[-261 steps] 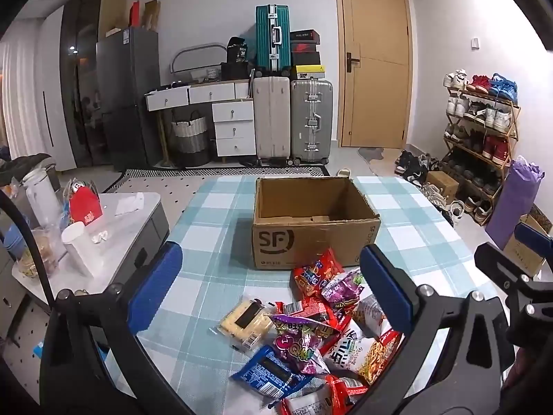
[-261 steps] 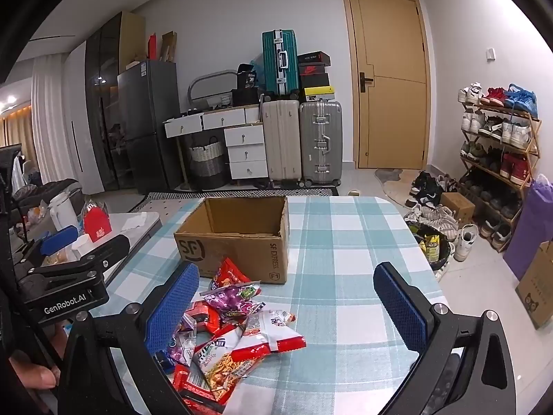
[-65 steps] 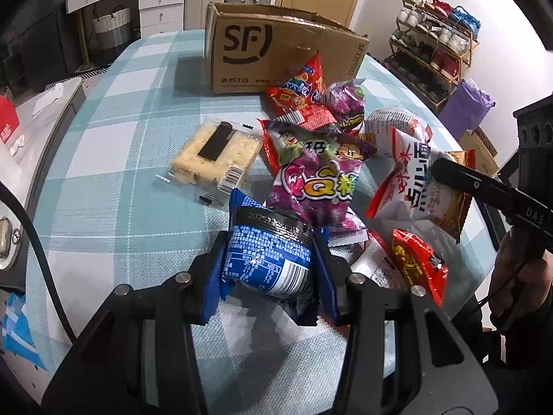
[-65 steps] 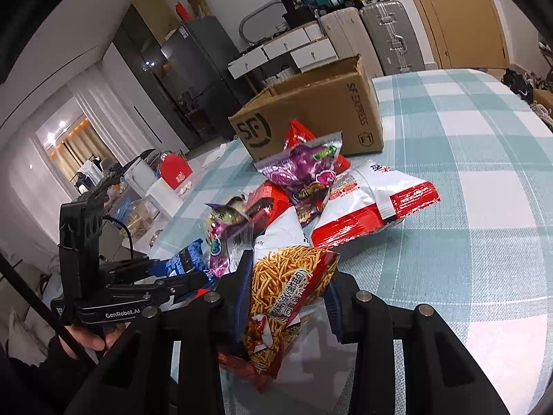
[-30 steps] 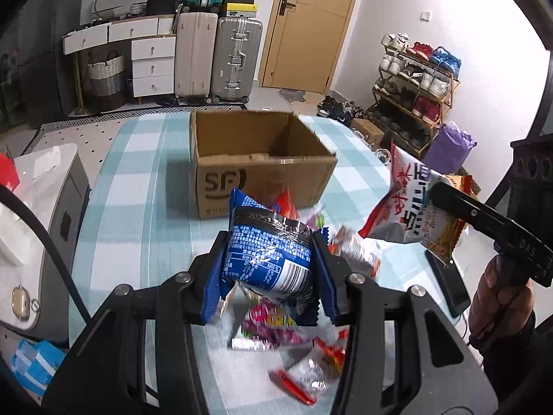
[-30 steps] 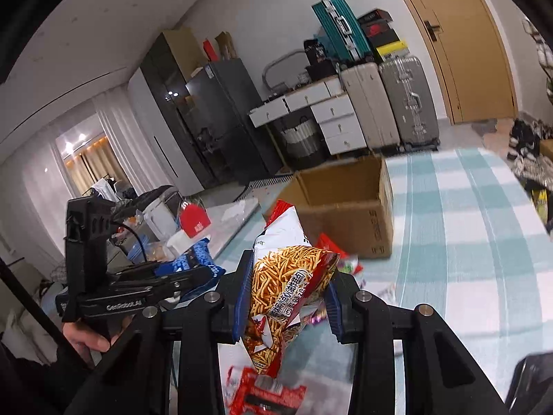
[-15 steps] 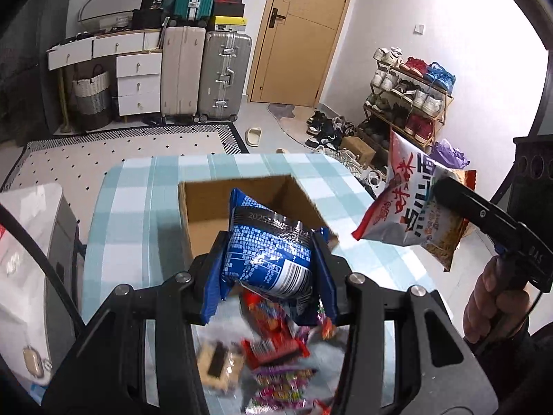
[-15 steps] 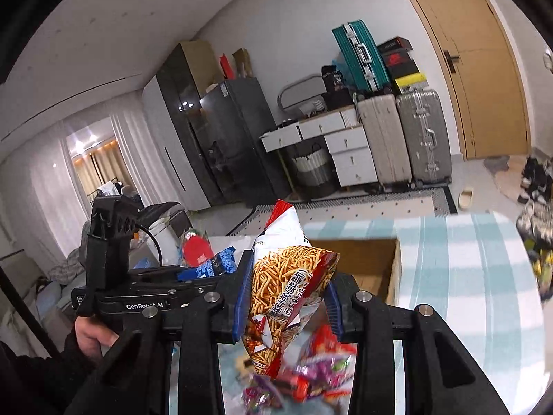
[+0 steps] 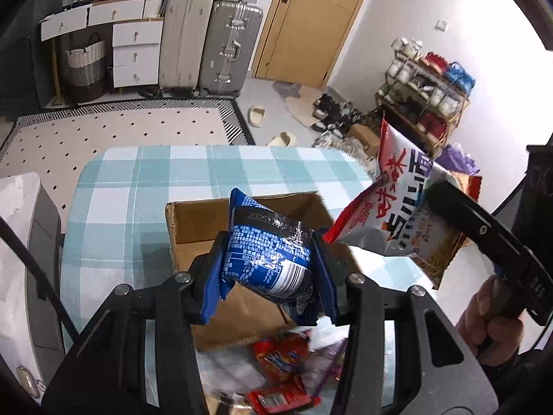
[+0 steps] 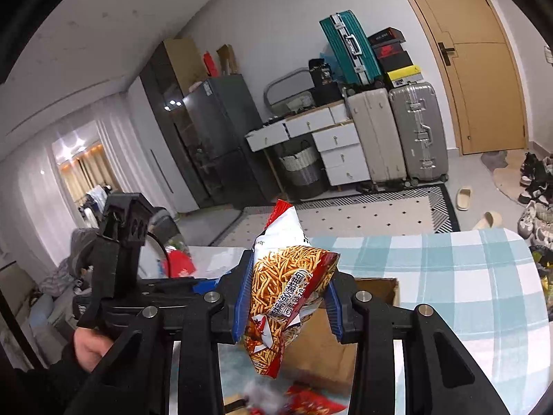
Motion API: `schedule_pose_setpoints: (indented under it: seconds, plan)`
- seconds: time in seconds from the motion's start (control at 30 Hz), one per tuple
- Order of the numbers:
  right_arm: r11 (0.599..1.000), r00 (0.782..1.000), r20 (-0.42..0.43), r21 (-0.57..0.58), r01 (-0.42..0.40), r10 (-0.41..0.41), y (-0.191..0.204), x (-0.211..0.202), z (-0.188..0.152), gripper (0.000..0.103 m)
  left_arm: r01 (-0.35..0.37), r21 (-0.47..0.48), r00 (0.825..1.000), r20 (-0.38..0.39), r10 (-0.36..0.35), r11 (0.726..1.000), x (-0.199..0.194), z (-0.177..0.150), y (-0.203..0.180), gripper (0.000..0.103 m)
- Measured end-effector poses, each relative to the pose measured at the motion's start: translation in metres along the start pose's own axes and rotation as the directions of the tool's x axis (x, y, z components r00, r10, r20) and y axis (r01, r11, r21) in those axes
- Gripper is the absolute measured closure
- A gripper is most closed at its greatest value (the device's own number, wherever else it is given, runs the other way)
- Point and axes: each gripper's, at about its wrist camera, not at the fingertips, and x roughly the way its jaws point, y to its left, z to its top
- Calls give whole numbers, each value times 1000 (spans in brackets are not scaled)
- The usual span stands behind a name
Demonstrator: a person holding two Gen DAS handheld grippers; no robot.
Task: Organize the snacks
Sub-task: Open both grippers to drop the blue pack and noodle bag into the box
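**Two packets held above the box**

My left gripper has its jaws clamped on the blue snack packet, held over the open cardboard box on the checked desk. My right gripper squeezes the noodle-snack bag just above the same box. More packets lie on the desk in front of the box.

Room behind the table

Two suitcases stand by a wooden door at the far wall, white drawers and a basket left of them (shoe rack far right); slippers lie beside the rug.
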Motion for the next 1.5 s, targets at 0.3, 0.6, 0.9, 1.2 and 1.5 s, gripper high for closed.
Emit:
schedule_pose_setpoints:
  seconds: [0.3,0.6,0.9,1.2,1.5]
  plan:
    - [998,993,-99,23,66,-64,-35,53,-21,66,-57,18,992,-115,59,998,75,-30,10,60]
    - [993,982,-150,-17,113,-114,-47,83,-42,66,-65,2,980,-188,64,998,119,-38,23,59]
    - [991,975,-176,-4,136,-134,-63,96,-57,66,-86,14,973,-214,87,996,136,-43,27,59]
    - [989,980,-134,-25,148,-150,-59,89,-55,56,-91,-26,975,-208,83,996,121,-43,26,54]
    - [992,991,-51,-9,127,-127,-47,34,-49,51,-218,77,975,-14,220,973,54,-61,-9,42]
